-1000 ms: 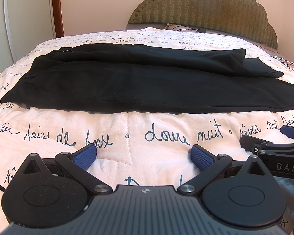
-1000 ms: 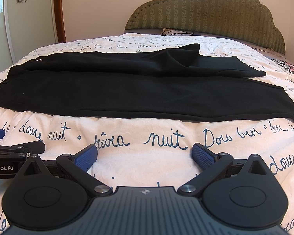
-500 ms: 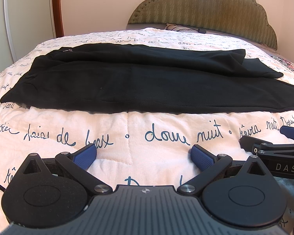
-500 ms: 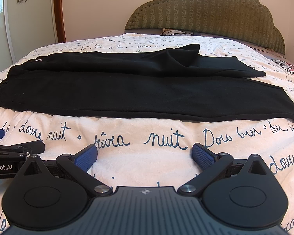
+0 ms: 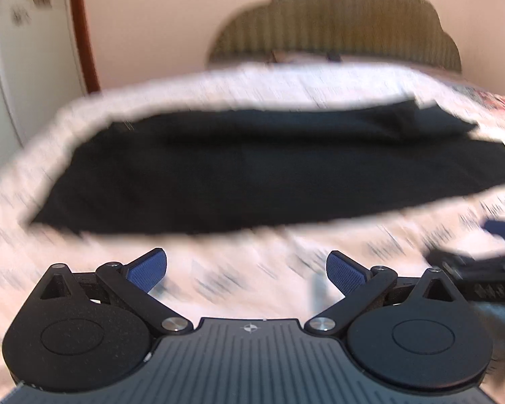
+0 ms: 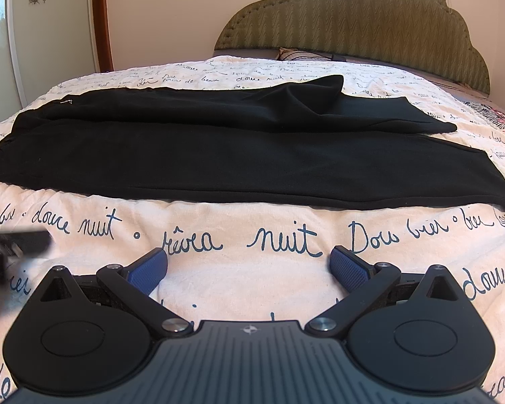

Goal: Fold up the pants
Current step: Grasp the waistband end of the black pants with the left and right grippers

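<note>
Your left gripper [image 5: 247, 269] stands wide, both blue pads [image 5: 148, 271] well apart, nothing between them. It is over the white bedspread [image 5: 219, 269] with dark script print, short of the cloth edge. The left wrist view is smeared with blur, so whether the pads touch the cover cannot be told.

Your right gripper [image 6: 249, 267] is likewise spread wide, its pads [image 6: 348, 267] apart and gripping nothing. It sits over the bedspread [image 6: 252, 222] near the printed word "nuit", apart from the garment. Contact with the cover cannot be told here either.

The black pants [image 6: 219, 161] lie flat across the bed ahead of both tools, running left to right. The nearer leg lies smooth; the farther leg overlaps it, with a raised fold near the middle right. The near hem edge is just beyond your fingertips, not touched.

An olive scalloped headboard [image 6: 353, 17] stands behind. A wooden door frame [image 6: 101, 17] runs up the left.

In the right wrist view your left gripper shows blurred at the left edge.
</note>
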### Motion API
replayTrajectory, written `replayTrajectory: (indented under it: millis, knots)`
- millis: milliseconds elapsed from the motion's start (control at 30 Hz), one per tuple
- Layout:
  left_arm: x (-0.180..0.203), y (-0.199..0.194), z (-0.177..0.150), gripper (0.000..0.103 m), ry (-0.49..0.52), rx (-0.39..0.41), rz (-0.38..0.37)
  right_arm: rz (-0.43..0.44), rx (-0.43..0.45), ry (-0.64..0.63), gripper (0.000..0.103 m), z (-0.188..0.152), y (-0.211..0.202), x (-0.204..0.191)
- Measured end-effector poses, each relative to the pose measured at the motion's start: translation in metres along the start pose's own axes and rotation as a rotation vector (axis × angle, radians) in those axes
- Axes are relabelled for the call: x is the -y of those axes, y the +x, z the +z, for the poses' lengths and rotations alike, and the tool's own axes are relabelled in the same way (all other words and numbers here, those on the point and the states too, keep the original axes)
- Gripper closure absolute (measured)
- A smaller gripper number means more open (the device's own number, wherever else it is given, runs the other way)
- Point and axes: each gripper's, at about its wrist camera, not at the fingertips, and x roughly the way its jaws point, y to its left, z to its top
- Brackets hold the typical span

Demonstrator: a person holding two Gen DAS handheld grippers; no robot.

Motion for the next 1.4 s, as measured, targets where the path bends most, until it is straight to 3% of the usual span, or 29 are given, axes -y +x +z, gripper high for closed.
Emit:
replayTrajectory:
  millis: [133, 300, 467, 700, 833, 967, 1100, 1200, 1400]
  knots:
    - [-0.057, -0.009, 0.035, 0.000, -0.030, 0.094, 0.082, -0.003, 0.000, -0.002, 0.000, 0.000, 0.001, -0.001]
    - [-0.106, -0.003, 0.061, 0.000, -0.131, 0.111, 0.165, -0.002, 0.000, -0.002, 0.000, 0.000, 0.001, -0.001]
    - [-0.125, 0.002, 0.063, 0.000, -0.207, 0.093, 0.126, -0.004, -0.001, -0.003, 0.000, 0.000, 0.002, -0.001]
    - [-0.142, 0.003, 0.074, 0.000, -0.160, 0.105, 0.067, 0.019, -0.026, -0.019, 0.000, 0.018, -0.004, 0.002]
    - [-0.173, 0.018, 0.102, 0.000, -0.117, 0.144, 0.000, 0.082, 0.099, -0.079, 0.000, 0.065, -0.019, 0.001]
    - [-0.216, 0.072, 0.138, 0.000, -0.184, 0.125, -0.107, 0.149, 0.133, -0.149, 0.000, 0.114, 0.001, -0.010]
    - [-0.268, 0.158, 0.162, 0.001, -0.403, -0.024, -0.281, 0.193, 0.104, -0.195, 0.000, 0.144, 0.036, -0.030]
    - [-0.296, 0.218, 0.169, 0.002, -0.530, -0.111, -0.314, 0.231, 0.091, -0.214, 0.000, 0.154, 0.055, -0.045]
    - [-0.319, 0.300, 0.162, 0.002, -0.658, -0.252, -0.398, 0.275, 0.034, -0.204, 0.000, 0.155, 0.087, -0.059]
